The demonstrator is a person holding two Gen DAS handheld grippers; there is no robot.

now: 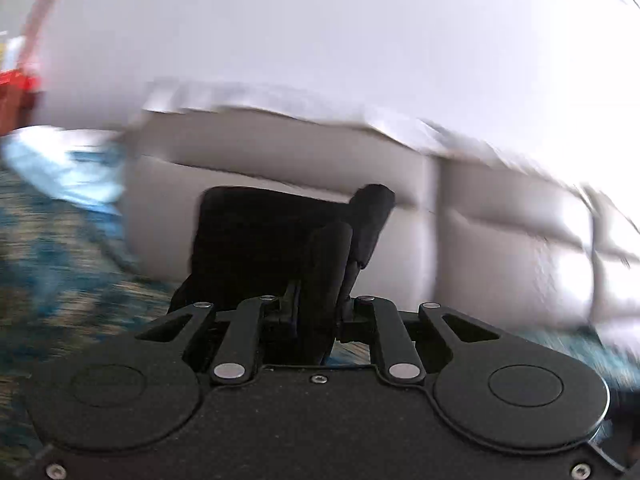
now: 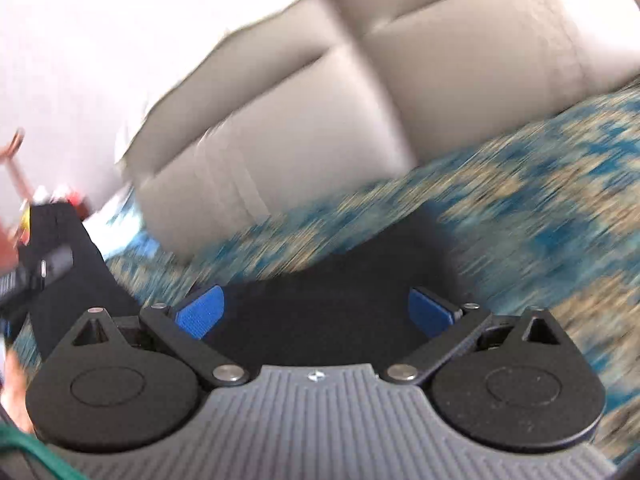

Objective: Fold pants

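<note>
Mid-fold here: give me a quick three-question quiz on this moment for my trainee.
1. True or false: the right hand-held gripper has its blue pads spread wide apart.
2. What stands behind the patterned rug? A) a wooden table B) a pale sofa C) a fridge
3. Which hand-held gripper is closed on the black pants?

Key: 1 true. 2 B. 3 the left hand-held gripper; its fingers are pinched together with the cloth hanging from them.

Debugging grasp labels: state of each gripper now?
Left gripper: closed on the black pants.
Right gripper: open, holding nothing; pants lie between its blue pads.
</note>
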